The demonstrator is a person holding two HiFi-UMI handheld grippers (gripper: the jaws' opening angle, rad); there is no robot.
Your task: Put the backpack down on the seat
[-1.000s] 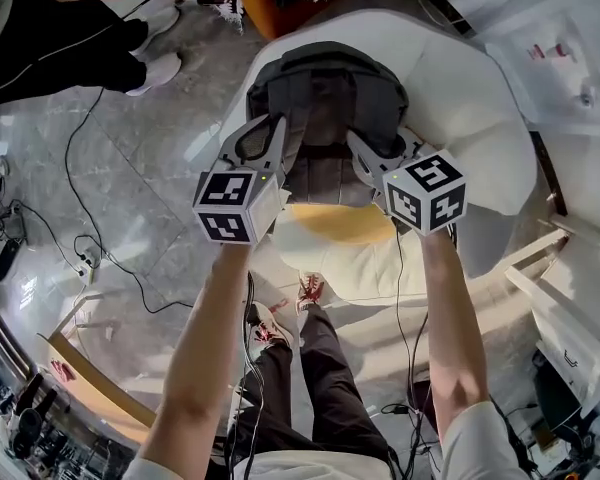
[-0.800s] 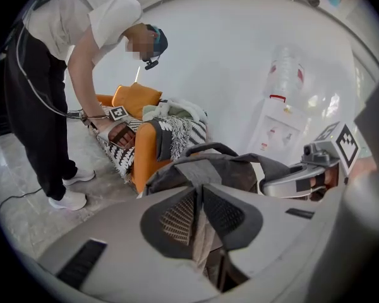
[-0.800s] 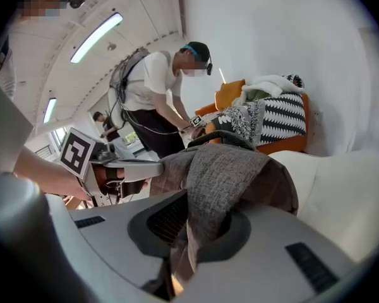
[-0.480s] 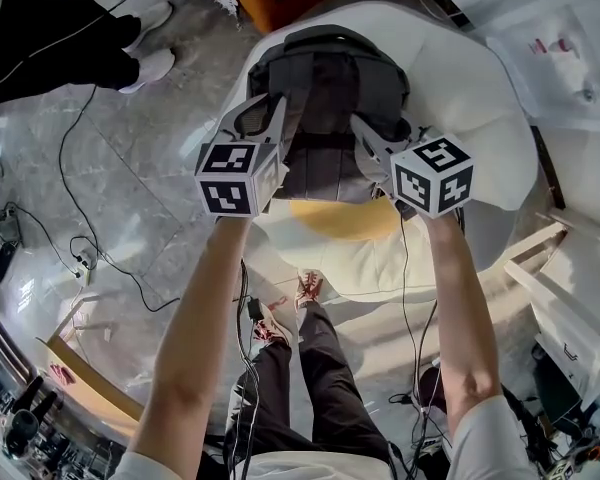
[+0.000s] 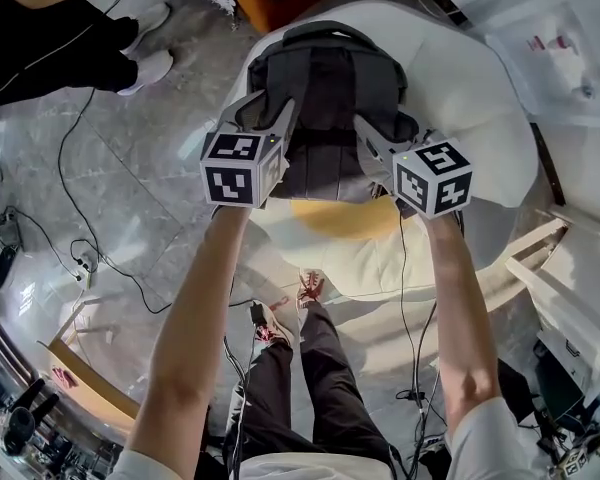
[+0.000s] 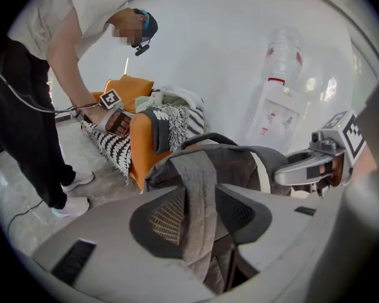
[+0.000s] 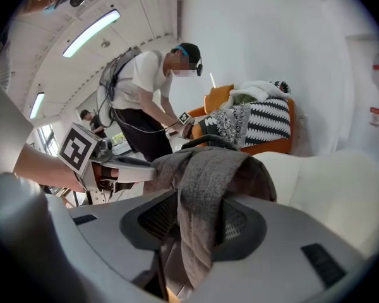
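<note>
Grey marbled floor (image 5: 150, 168) surrounds a white rounded upholstered seat (image 5: 470, 118). The dark grey fabric backpack (image 5: 325, 98) rests on it, just behind a yellow cushion (image 5: 345, 218). The left gripper (image 5: 267, 113) and right gripper (image 5: 382, 133) flank the backpack. Both pairs of jaws have just been opening and stand apart. One grey woven shoulder strap (image 6: 199, 194) hangs loose between the left jaws, the other shoulder strap (image 7: 202, 213) between the right.

Bright even light, soft shadows, fisheye-warped edges, mostly sharp

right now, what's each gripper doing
left gripper: just opened, grey fabric backpack strap between its jaws
right gripper: just opened, other grey strap between its jaws
</note>
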